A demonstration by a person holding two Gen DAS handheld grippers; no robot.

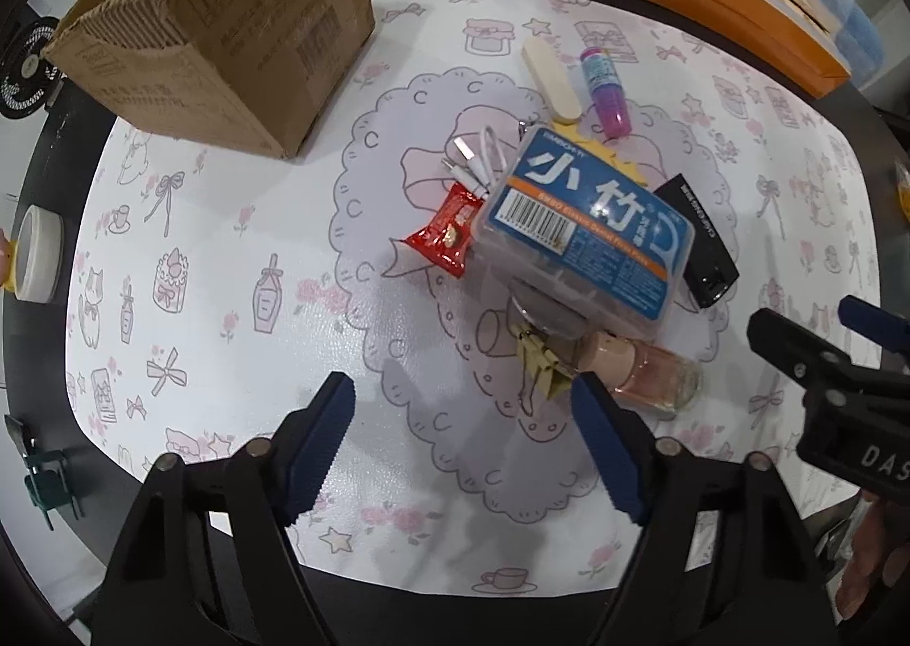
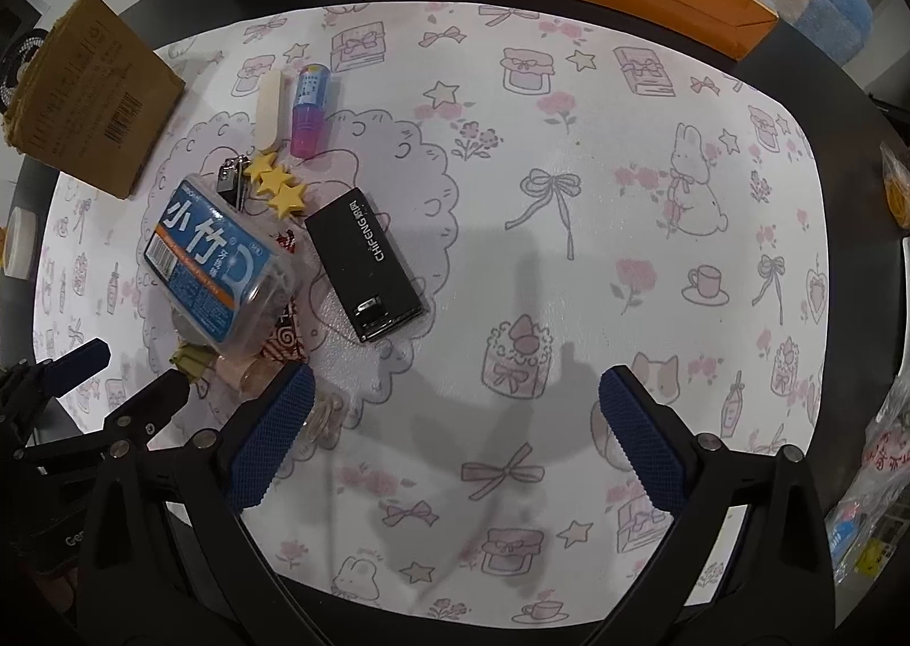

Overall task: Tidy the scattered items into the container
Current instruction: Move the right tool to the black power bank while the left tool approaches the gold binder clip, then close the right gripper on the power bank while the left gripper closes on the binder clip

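The scattered items, topped by the blue floss box (image 1: pixel 586 225), sit heaped mid-table, dead ahead of the left hand-held gripper (image 1: pixel 463 447), wide and empty. The right hand-held gripper (image 2: pixel 455 441) (also wide) sits farther off; the cardboard box (image 1: pixel 227 32) stands far-left.

Home tabletop, pastel cartoon mat (image 2: pixel 569 145), cardboard box (image 1: pixel 227 37), small fan (image 1: pixel 25 71), toiletries

Both wrist cameras look down steeply from close above; both views share the floss box (image 1: pixel 586 225) pile.
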